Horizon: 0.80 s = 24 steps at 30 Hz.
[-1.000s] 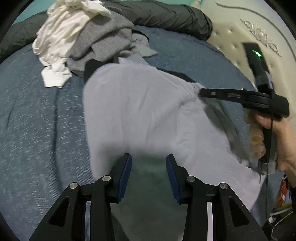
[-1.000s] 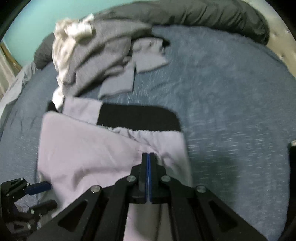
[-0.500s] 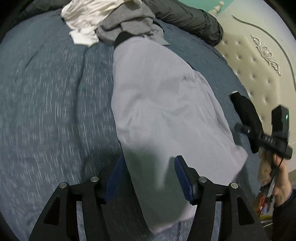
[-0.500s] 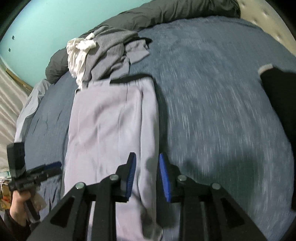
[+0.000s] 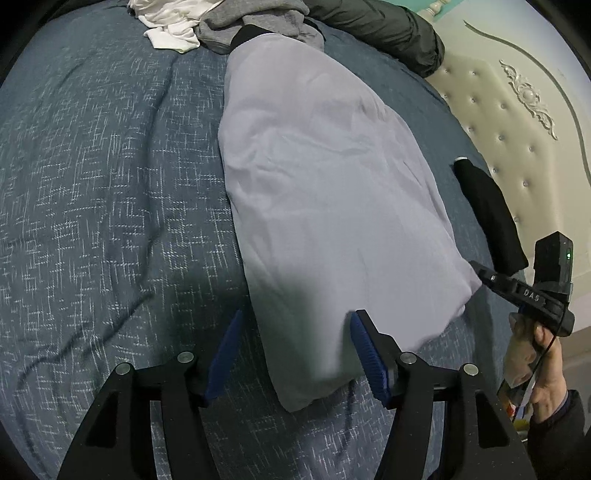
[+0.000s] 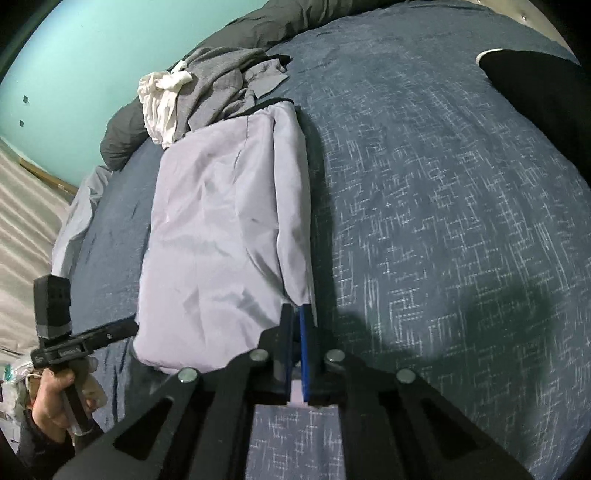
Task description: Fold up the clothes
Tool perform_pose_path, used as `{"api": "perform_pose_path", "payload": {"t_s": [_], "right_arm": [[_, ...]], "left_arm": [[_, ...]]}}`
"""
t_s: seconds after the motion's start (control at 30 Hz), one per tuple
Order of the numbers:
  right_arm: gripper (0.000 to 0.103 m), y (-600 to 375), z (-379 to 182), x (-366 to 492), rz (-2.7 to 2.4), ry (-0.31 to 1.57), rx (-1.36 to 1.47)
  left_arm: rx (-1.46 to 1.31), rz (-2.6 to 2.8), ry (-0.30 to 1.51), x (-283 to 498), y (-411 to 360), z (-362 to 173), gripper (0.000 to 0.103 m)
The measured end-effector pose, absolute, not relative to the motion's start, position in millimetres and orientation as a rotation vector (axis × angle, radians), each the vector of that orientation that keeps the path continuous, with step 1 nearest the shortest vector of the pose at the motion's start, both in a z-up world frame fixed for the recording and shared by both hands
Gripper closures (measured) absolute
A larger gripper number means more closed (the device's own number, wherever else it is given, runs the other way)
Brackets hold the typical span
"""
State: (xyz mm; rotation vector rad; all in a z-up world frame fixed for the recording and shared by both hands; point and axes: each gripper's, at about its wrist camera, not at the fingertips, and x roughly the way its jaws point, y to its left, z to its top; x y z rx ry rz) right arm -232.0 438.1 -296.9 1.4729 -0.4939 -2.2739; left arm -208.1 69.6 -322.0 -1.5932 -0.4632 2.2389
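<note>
A lavender garment [image 5: 325, 192] with a black waistband lies stretched lengthwise on the blue bedspread [image 5: 103, 184]. Its near end sits between the blue pads of my left gripper [image 5: 295, 350], which is open and straddles the cloth. In the right wrist view the same garment [image 6: 214, 236] lies left of centre. My right gripper [image 6: 295, 321] is shut on the garment's near right corner, and a strip of lavender shows between its pads. The right gripper [image 5: 480, 269] also appears in the left wrist view, held by a hand [image 5: 535, 354] at the cloth's right corner.
A heap of grey and white clothes [image 6: 192, 96] lies past the garment's far end, with a dark grey duvet [image 5: 388, 29] behind it. A black garment [image 5: 487, 210] rests near the padded headboard [image 5: 517, 110]. The left gripper [image 6: 125, 328] and its hand show low on the left.
The right gripper, open half a second ago, has shut on the garment's near right corner. Both cameras have drawn back, and the garment now lies long and flat.
</note>
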Motion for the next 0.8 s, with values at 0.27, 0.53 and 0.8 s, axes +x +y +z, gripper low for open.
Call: {"api": "perform_pose_path", "payload": {"t_s": [0.27, 0.53, 0.8], "right_arm": [[0.097, 426, -282, -228, -2.233, -0.466, 1.440], [0.102, 422, -291, -216, -2.229, -0.423, 1.445], [0.103, 434, -289, -216, -2.232, -0.466, 1.462]], "left_arm": [[-1.582, 2.251, -0.452, -207, 72, -323, 0.038], [-1.583, 2.249, -0.452, -208, 71, -326, 0.038], [-1.583, 2.251, -0.481, -209, 62, -332, 0.038]]}}
